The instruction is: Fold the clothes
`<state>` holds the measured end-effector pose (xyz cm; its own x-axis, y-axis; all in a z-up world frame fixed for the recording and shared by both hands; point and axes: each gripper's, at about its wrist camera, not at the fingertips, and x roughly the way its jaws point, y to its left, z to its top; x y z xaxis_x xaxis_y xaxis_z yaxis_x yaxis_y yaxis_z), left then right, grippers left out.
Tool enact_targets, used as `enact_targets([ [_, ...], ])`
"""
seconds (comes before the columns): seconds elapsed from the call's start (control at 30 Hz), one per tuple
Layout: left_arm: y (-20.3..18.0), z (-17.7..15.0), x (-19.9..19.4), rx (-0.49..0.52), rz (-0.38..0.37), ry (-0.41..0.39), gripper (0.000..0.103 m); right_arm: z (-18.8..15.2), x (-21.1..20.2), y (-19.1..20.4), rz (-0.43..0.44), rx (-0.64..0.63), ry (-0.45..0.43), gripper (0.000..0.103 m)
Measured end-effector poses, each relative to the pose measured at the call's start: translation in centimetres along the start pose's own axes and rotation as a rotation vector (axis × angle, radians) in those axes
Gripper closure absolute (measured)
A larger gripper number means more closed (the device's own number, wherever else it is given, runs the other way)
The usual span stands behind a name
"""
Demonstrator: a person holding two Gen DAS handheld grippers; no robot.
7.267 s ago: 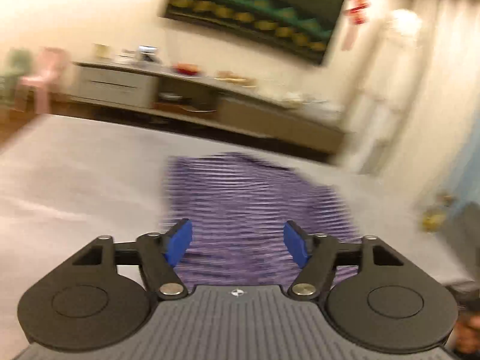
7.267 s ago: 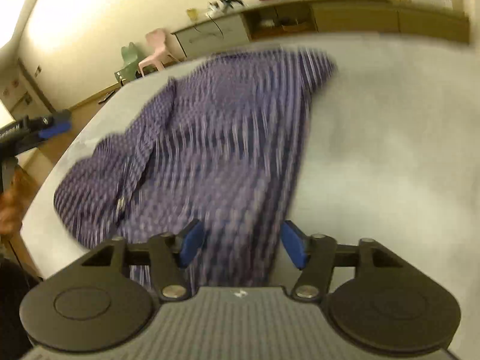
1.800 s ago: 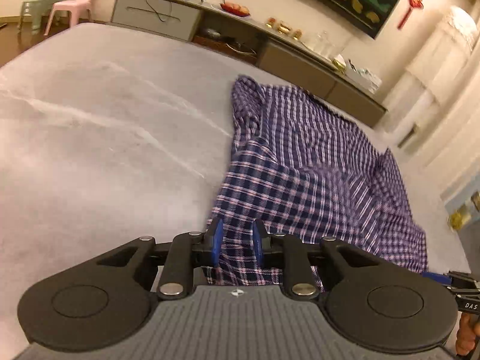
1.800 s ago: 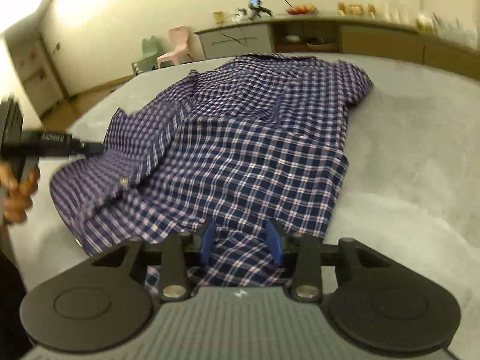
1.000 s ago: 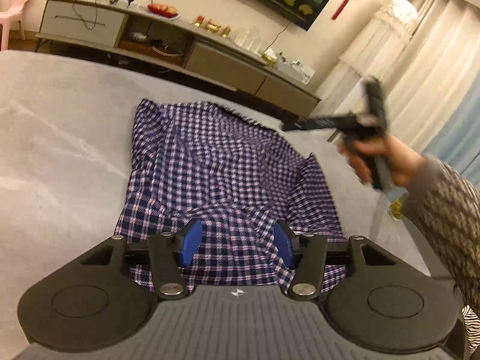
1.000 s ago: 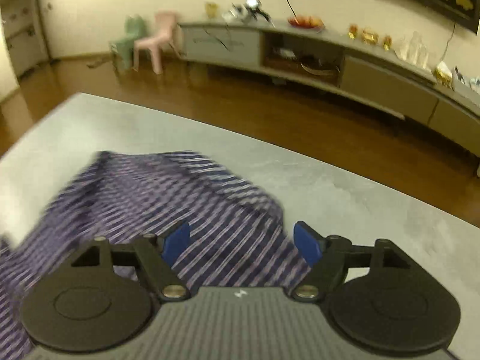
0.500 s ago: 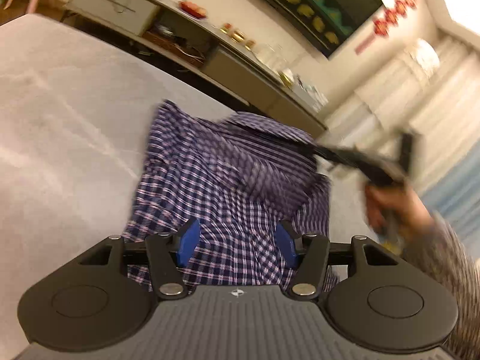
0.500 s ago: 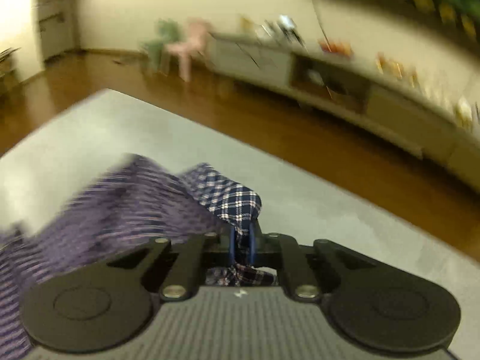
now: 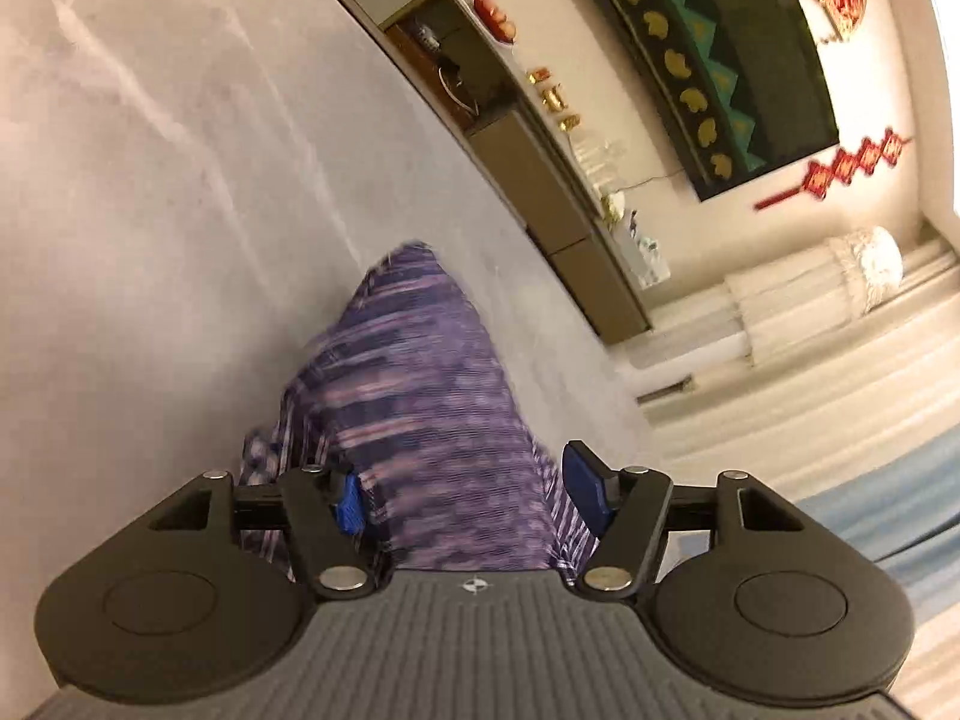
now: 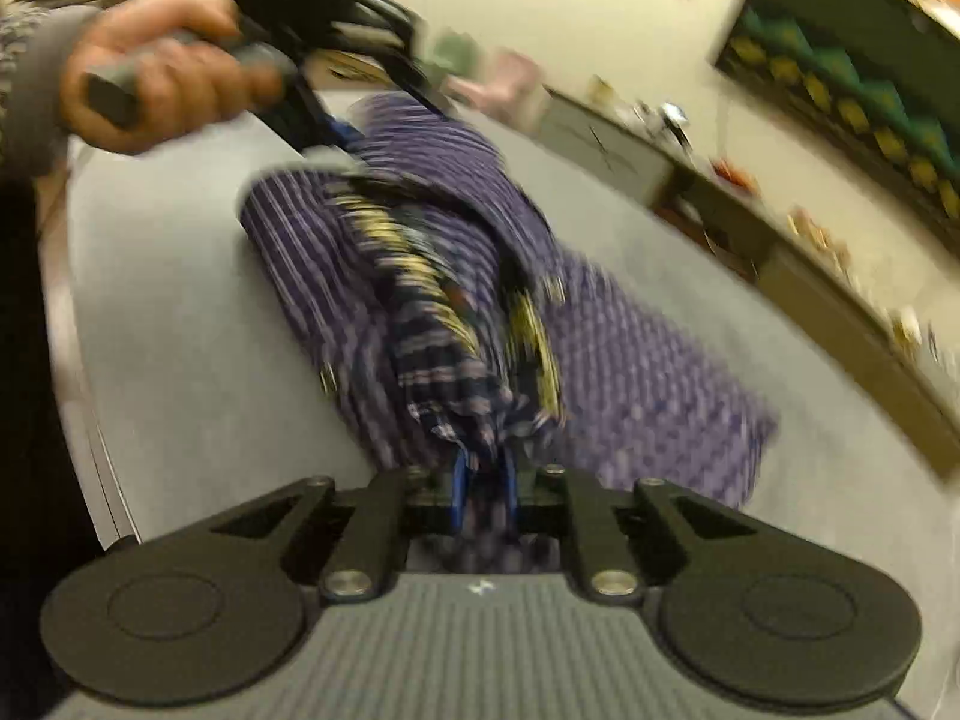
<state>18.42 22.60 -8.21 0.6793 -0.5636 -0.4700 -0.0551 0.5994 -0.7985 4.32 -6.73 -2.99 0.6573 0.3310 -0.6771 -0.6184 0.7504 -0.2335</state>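
The purple plaid shirt point(image 10: 420, 276) is bunched into a long raised ridge on the grey table point(image 10: 198, 372), blurred by motion. My right gripper point(image 10: 485, 492) is shut on a gathered end of it, and the cloth stretches away from the pads. In the left wrist view, the shirt point(image 9: 414, 396) runs up between the blue pads point(image 9: 585, 477) of my left gripper point(image 9: 467, 489), which stands wide open around the fabric. A hand point(image 10: 162, 72) holds that left gripper point(image 10: 336, 138) at the shirt's far end in the right wrist view.
A long low sideboard point(image 9: 540, 180) with small items lines the wall beyond the table. Bare grey tabletop point(image 9: 150, 210) spreads to the left of the shirt. The table's near edge point(image 10: 90, 396) runs beside a dark sleeve point(image 10: 24, 42). Pale curtains point(image 9: 810, 360) hang at the right.
The right gripper has stayed shut on the shirt and swung round, drawing it into a narrow ridge. The left gripper, still open, has tilted and closed in over the cloth.
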Motion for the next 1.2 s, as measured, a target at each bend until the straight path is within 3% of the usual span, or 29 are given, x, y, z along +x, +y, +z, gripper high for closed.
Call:
enact_targets([
  [0.13, -0.5, -0.9, -1.0, 0.048, 0.021, -0.009, 0.027, -0.5, -1.1, -2.9, 0.047, 0.206, -0.001, 0.089],
  [0.27, 0.1, -1.0, -0.2, 0.054, 0.129, -0.023, 0.027, -2.0, -1.6, -8.4, 0.147, 0.568, -0.068, 0.061],
  [0.33, 0.2, -0.8, -0.3, 0.062, 0.162, -0.044, 0.027, -2.8, -1.0, -11.2, 0.207, 0.755, -0.088, 0.06],
  [0.47, -0.5, 0.1, -1.3, 0.144, 0.288, -0.146, 0.027, -2.7, 0.9, -14.1, 0.3, 0.976, -0.094, 0.044],
  [0.57, -0.9, 0.7, -2.0, 0.192, 0.323, -0.191, 0.026, -2.0, 2.8, -15.8, 0.274, 1.089, -0.057, 0.042],
  [0.63, -0.9, 0.6, -1.3, 0.202, 0.303, -0.15, 0.025, -1.6, 3.8, -16.2, 0.198, 1.122, -0.033, 0.044],
  [0.73, -1.2, 0.2, 0.0, 0.246, 0.29, -0.091, 0.028, -2.1, 2.6, -15.2, 0.128, 1.057, -0.063, 0.045],
  [0.8, -2.1, 0.0, 0.6, 0.299, 0.304, -0.086, 0.047, -3.2, 1.5, -14.1, 0.07, 1.021, -0.06, 0.045],
  [0.87, -2.7, -0.3, 0.8, 0.343, 0.306, -0.089, 0.058, -4.5, 0.8, -12.9, 0.031, 1.005, -0.044, 0.044],
  [0.9, -3.0, -0.4, 0.7, 0.358, 0.303, -0.093, 0.07, -5.1, 0.4, -12.4, 0.045, 1.004, -0.032, 0.046],
  [1.0, -3.7, -0.6, 0.5, 0.405, 0.292, -0.11, 0.093, -5.2, 0.3, -10.9, 0.056, 0.933, -0.017, 0.076],
  [1.03, -4.0, -0.7, 0.2, 0.424, 0.286, -0.119, 0.093, -5.0, 0.1, -11.2, 0.052, 0.927, -0.026, 0.086],
  [1.2, -5.6, -1.4, -1.8, 0.487, 0.236, -0.153, 0.094, -4.1, -0.6, -12.8, 0.033, 0.902, -0.074, 0.091],
])
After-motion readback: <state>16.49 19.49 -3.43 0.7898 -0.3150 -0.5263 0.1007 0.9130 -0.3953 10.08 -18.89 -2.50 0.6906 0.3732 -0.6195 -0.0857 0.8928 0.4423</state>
